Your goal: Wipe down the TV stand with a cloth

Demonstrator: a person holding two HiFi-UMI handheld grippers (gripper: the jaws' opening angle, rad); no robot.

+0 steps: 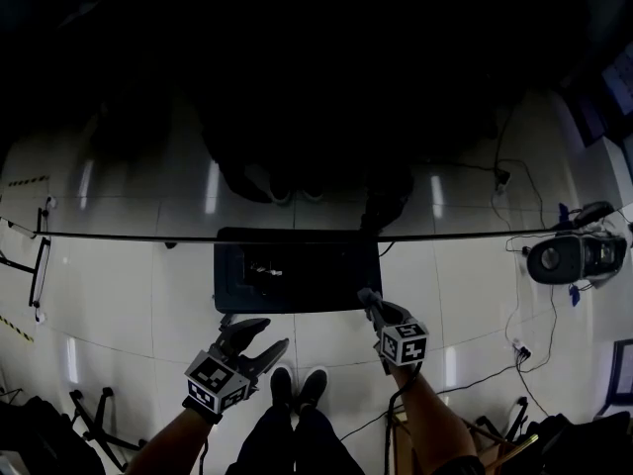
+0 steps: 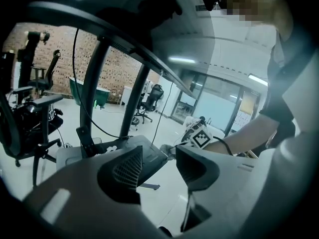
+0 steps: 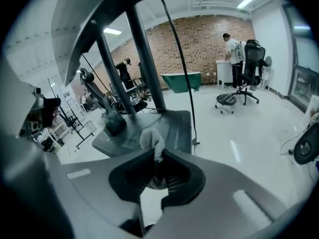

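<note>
The TV stand's dark flat base (image 1: 297, 277) lies on the pale floor, and its slanted poles (image 3: 144, 49) rise from it. My right gripper (image 1: 368, 297) is at the base's front right corner, shut on a small grey-white cloth (image 3: 152, 139) that sticks out past the jaw tips (image 3: 157, 156) just over the base plate (image 3: 169, 126). My left gripper (image 1: 267, 332) hovers in front of the base's left part, open with nothing between its jaws (image 2: 158, 163). From the left gripper view, the base (image 2: 147, 153) and the right gripper's marker cube (image 2: 202, 138) show ahead.
A black device (image 1: 576, 257) with cables sits on the floor at the right. The person's shoes (image 1: 297, 386) stand just in front of the base. Tripod legs (image 1: 94, 419) are at the lower left. Office chairs (image 3: 249, 66) and a green tub (image 3: 182, 79) stand far behind.
</note>
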